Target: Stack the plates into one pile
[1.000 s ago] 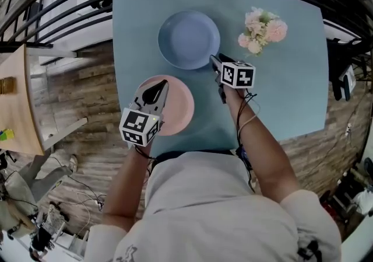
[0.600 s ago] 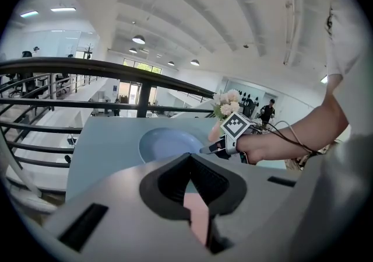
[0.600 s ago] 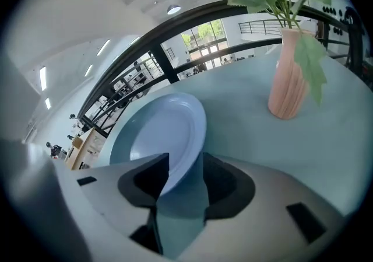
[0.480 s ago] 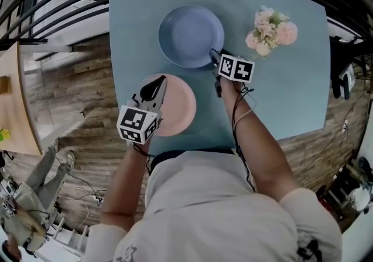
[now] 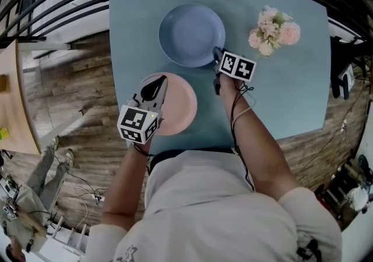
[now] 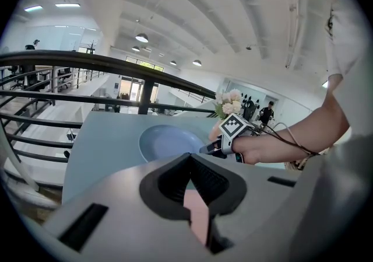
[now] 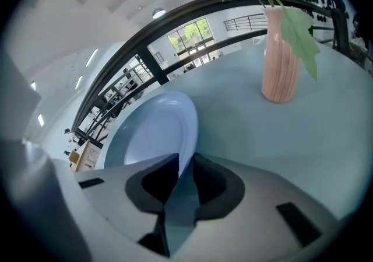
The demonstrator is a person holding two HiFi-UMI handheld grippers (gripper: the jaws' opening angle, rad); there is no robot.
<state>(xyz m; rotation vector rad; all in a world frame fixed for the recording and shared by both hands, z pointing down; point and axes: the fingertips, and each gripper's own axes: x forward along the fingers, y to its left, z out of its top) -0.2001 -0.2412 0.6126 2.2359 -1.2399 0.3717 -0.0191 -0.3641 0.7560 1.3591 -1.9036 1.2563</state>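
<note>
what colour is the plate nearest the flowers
Pale blue; the plate shows best in the head view.

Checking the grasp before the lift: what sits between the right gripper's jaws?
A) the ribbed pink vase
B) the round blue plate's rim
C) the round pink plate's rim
B: the right gripper has just been closing its jaws, and they pinch the rim of the round blue plate.

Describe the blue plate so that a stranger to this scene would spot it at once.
Start at the large pale-teal table that fills the head view. Two plates lie on it; the round blue plate is the one toward the far edge, left of the pink vase of pale flowers. Its only plate neighbour, the round pink plate, lies at the near edge, so colour alone settles it.
</note>
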